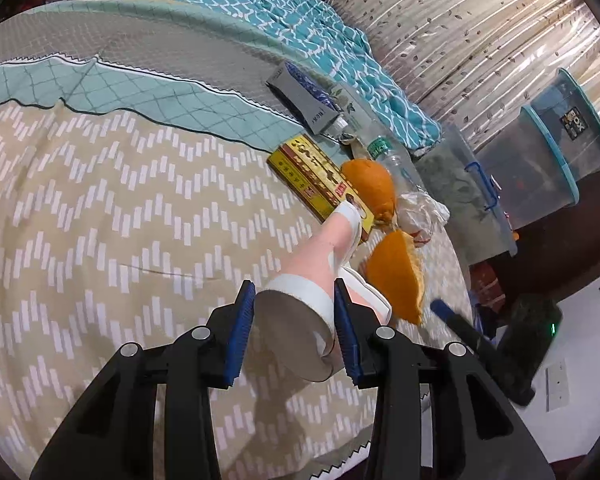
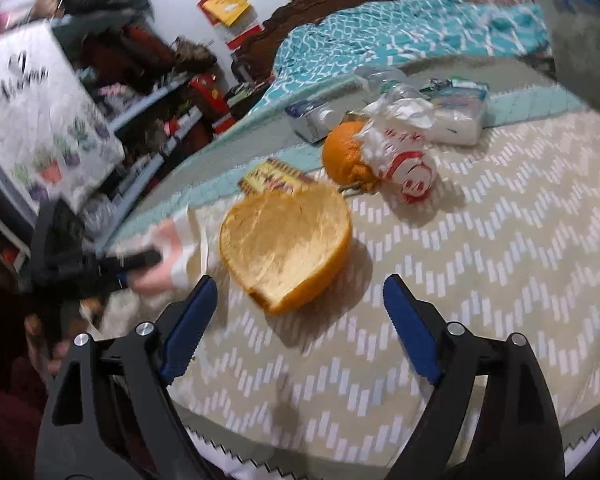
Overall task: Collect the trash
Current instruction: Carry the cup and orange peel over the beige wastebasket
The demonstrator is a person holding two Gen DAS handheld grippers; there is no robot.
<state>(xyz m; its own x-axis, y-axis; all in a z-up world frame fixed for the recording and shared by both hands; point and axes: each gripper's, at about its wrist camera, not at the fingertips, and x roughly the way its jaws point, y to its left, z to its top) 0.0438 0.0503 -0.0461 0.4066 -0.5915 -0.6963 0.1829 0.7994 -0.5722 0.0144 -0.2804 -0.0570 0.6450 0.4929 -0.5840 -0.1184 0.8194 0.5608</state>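
The left tongs [image 1: 294,328] are clamped on the mouth of a pale pink-and-white plastic bag [image 1: 324,256], which stretches away from them across the beige chevron-patterned bed cover [image 1: 100,220]. The right tongs [image 2: 300,328] stand wide with nothing between them. Just ahead of the right tongs lies a large hollow orange pomelo peel half [image 2: 288,240], cup side up — light, leathery, fairly stiff, best pinched across its near rim where the wall is thin. Farther ahead sit a second orange peel piece [image 2: 342,152], touching a crumpled white plastic wrapper with red print [image 2: 400,160] — soft and slippery, likely to collapse when squeezed. A yellow flat carton [image 1: 312,176] lies ahead of the left tongs.
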